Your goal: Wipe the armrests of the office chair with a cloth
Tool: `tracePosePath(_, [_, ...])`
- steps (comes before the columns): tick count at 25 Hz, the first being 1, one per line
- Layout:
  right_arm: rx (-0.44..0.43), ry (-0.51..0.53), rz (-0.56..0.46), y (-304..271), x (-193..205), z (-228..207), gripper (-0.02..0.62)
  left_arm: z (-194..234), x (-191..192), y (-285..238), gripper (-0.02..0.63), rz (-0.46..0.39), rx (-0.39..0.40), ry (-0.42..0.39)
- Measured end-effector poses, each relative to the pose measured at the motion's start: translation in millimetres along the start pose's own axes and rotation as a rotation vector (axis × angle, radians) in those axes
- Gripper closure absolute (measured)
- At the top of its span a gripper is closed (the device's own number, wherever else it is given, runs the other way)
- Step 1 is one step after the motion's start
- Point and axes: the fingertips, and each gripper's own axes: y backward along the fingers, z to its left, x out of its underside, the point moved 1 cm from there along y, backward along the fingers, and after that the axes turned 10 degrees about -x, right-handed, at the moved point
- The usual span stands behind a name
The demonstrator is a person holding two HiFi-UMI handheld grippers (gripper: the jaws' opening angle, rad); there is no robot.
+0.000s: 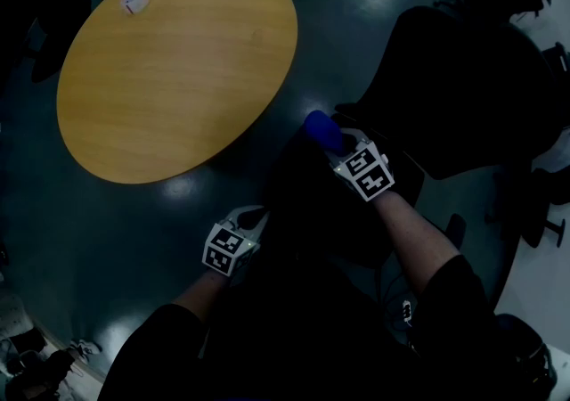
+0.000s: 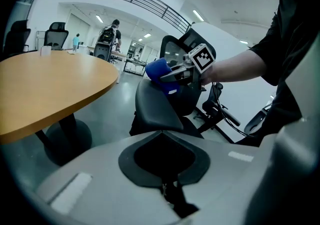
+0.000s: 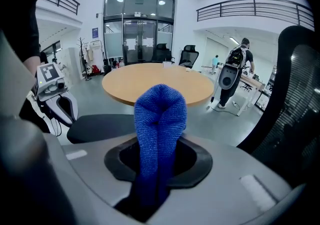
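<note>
Blue cloth (image 3: pixel 160 119) clamped in right gripper (image 1: pixel 341 146) by office chair (image 2: pixel 155 109) seat; left gripper (image 2: pixel 165 181) jaws together, empty, near left

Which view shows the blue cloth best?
The right gripper view: the cloth fills the centre, clamped by the right gripper, weave clear. The head view and left gripper view show only a small blue lump.

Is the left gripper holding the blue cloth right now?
No, the blue cloth sits clamped in the right gripper; the left gripper holds nothing.
</note>
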Motion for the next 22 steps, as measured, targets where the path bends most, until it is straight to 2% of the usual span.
tracePosePath(9, [0.004, -0.027, -0.014, -4.7, -0.9, 4.5, 0.485, 3.4, -0.7, -1.1, 0.589, 0.002, -0.006, 0.0])
tracePosePath(22, [-0.029, -0.038, -0.034, -9.1, 2.6, 37.5, 0.485, 2.1, 0.1, -3.1, 0.589, -0.002, -0.014, 0.004])
